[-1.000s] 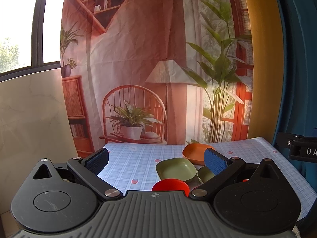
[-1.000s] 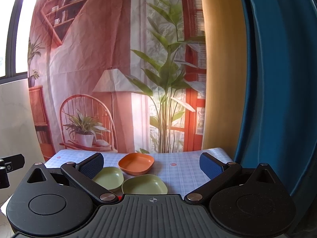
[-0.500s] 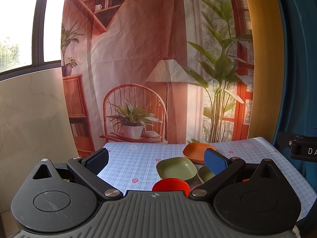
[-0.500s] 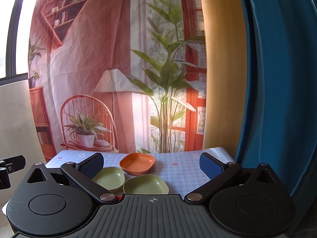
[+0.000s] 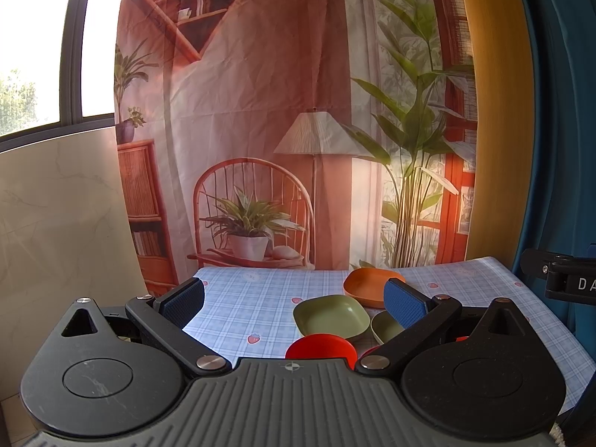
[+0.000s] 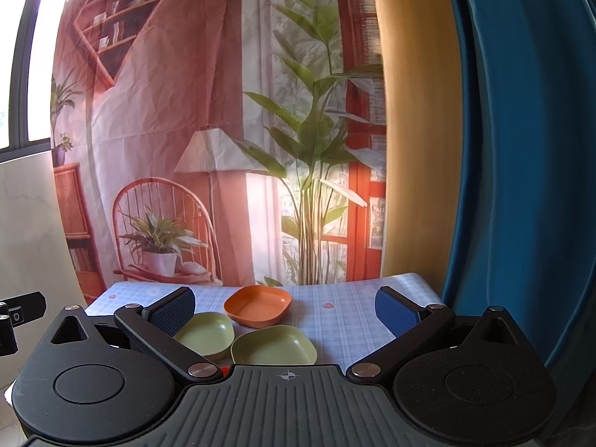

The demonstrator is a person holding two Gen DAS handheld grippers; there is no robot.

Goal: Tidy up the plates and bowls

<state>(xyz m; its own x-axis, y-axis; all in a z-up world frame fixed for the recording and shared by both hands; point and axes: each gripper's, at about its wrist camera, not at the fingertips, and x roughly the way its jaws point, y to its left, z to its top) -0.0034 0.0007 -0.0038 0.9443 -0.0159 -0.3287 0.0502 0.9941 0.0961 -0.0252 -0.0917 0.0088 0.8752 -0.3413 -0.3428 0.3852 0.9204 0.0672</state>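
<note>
On the checked tablecloth (image 5: 246, 305) stand an orange dish (image 5: 363, 285), a green square dish (image 5: 329, 316), a paler green bowl (image 5: 383, 329) and a red dish (image 5: 320, 348) nearest me, partly hidden by the gripper body. The right wrist view shows the orange dish (image 6: 257, 305), the pale green bowl (image 6: 206, 333) and the green square dish (image 6: 273, 346). My left gripper (image 5: 294, 300) is open and empty above the near table edge. My right gripper (image 6: 285, 311) is open and empty, held before the dishes.
A printed backdrop (image 5: 260, 130) hangs behind the table. A blue curtain (image 6: 521, 149) and a yellow panel (image 6: 417, 130) stand at the right. A marble wall (image 5: 56, 223) is at the left. The tablecloth's far right part (image 6: 354, 298) is bare.
</note>
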